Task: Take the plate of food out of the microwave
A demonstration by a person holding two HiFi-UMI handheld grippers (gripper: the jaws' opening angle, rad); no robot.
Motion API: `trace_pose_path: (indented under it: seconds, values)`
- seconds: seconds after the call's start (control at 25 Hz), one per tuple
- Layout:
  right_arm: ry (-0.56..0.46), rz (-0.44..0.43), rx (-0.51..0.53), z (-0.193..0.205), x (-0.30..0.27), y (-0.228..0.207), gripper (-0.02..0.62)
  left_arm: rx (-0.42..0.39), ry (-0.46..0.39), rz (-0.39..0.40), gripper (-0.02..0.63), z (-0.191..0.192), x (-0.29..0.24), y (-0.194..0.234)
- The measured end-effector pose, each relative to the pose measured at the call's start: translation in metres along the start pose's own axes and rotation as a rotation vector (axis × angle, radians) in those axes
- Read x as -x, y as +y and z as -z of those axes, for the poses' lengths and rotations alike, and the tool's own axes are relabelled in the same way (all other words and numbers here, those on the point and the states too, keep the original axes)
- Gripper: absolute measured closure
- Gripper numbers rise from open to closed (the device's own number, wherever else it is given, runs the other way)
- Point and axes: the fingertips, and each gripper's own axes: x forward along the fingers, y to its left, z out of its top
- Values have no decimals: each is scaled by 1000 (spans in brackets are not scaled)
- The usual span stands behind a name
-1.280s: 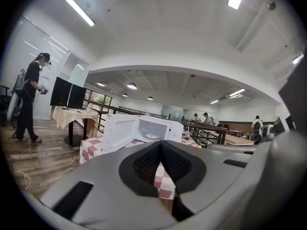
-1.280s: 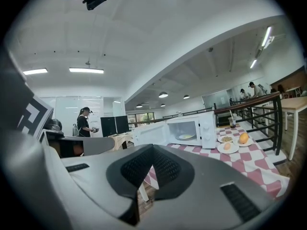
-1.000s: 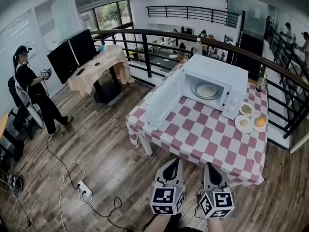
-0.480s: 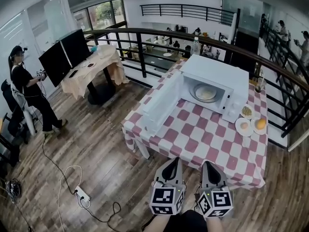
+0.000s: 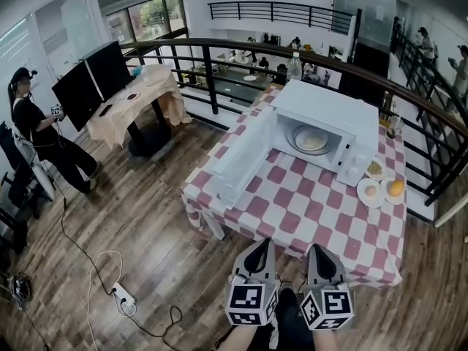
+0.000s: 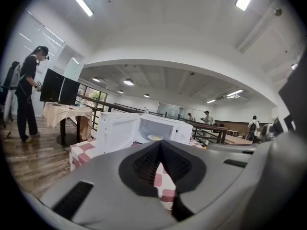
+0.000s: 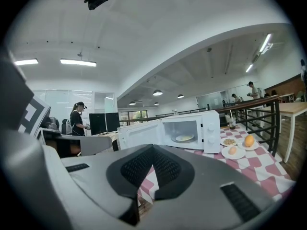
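A white microwave [image 5: 329,119] stands on the red-and-white checked table [image 5: 307,210], its door [image 5: 241,156] swung wide open to the left. Inside it lies a pale plate of food [image 5: 311,139], also seen in the left gripper view as a plate [image 6: 154,138] and in the right gripper view as a plate [image 7: 184,138]. My left gripper [image 5: 262,246] and right gripper [image 5: 316,248] hang side by side in front of the table's near edge, well short of the microwave. Both are shut with nothing between their jaws, as the left gripper [image 6: 160,143] and right gripper [image 7: 153,147] show in their own views.
Three small plates of food [image 5: 369,191] sit on the table right of the microwave. A bottle [image 5: 294,68] stands behind it, by the dark railing [image 5: 219,72]. A person [image 5: 36,134] stands far left near a draped table with monitors [image 5: 131,101]. A power strip and cable [image 5: 124,298] lie on the floor.
The head view has drifted a little nearer to the table. Both grippers keep their place at the bottom of the view and stay shut. The person at the left has shifted slightly.
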Motion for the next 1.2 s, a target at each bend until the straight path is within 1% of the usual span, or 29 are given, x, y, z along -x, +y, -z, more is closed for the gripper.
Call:
trace_pose_path:
  seconds: [0.28,0.56,0.92,1.2]
  values:
    - [17,-9,1,1,-18,-5,597,9,13,-16,592,1,-17,8]
    - [24,-13,-3,-1,-43,-25,597,11,23,-30,592,3,-46,10]
    - [40,-26,-12,-4,-90,-57,597,9,45,-44,592,5,-100,14]
    - [53,-57,-19,-12,-137,-75,597,10,50,-74,592,-2,-145,24]
